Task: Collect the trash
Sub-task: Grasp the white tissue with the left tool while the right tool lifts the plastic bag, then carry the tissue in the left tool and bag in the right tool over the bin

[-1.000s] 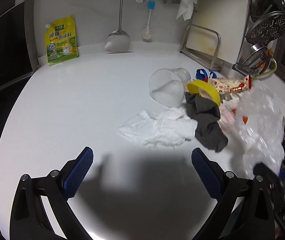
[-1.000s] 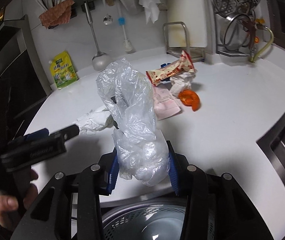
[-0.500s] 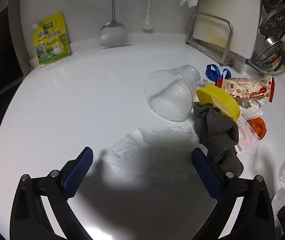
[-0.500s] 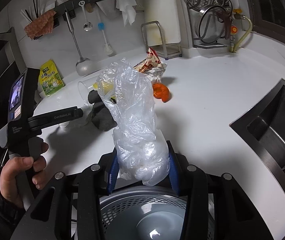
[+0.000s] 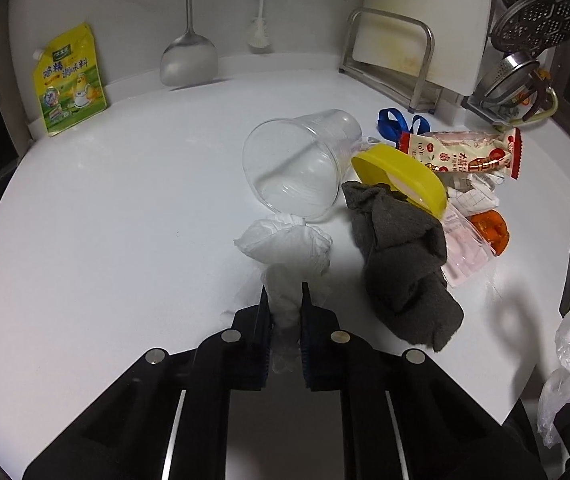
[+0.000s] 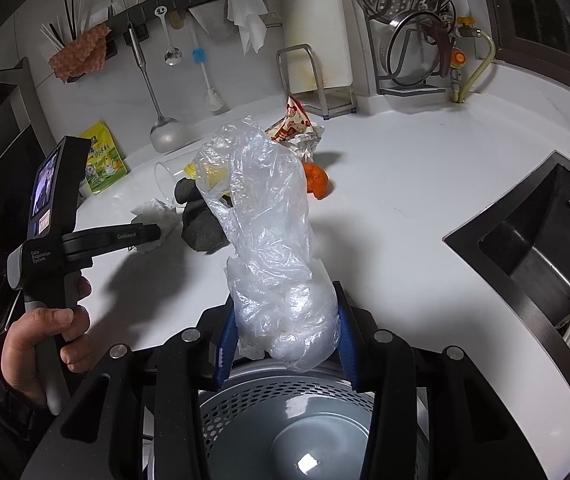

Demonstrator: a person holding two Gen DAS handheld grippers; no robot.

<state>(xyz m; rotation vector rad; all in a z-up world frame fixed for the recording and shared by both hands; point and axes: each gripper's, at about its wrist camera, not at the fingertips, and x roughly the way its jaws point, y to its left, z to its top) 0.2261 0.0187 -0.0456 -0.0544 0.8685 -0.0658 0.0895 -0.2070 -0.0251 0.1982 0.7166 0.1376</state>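
My left gripper (image 5: 283,300) is shut on a crumpled white tissue (image 5: 283,244) that lies on the white counter (image 5: 105,220). Behind it lie a clear plastic cup (image 5: 301,160) on its side, a yellow lid (image 5: 401,174), a grey cloth (image 5: 401,256), a red snack wrapper (image 5: 465,152) and an orange peel (image 5: 491,230). My right gripper (image 6: 283,320) is shut on a clear plastic bag (image 6: 269,224), held upright over the counter's front edge. The left gripper also shows in the right wrist view (image 6: 145,234), on the tissue (image 6: 155,214).
A yellow pouch (image 5: 69,80) leans on the back wall by a ladle (image 5: 189,60). A cutting board rack (image 5: 397,52) and steamer racks stand at the back right. A sink (image 6: 545,248) is to the right. A perforated steel bin (image 6: 285,428) sits below the right gripper.
My left gripper has closed on the white tissue, bunching it up. The right gripper with the bag has drawn back and to the right.
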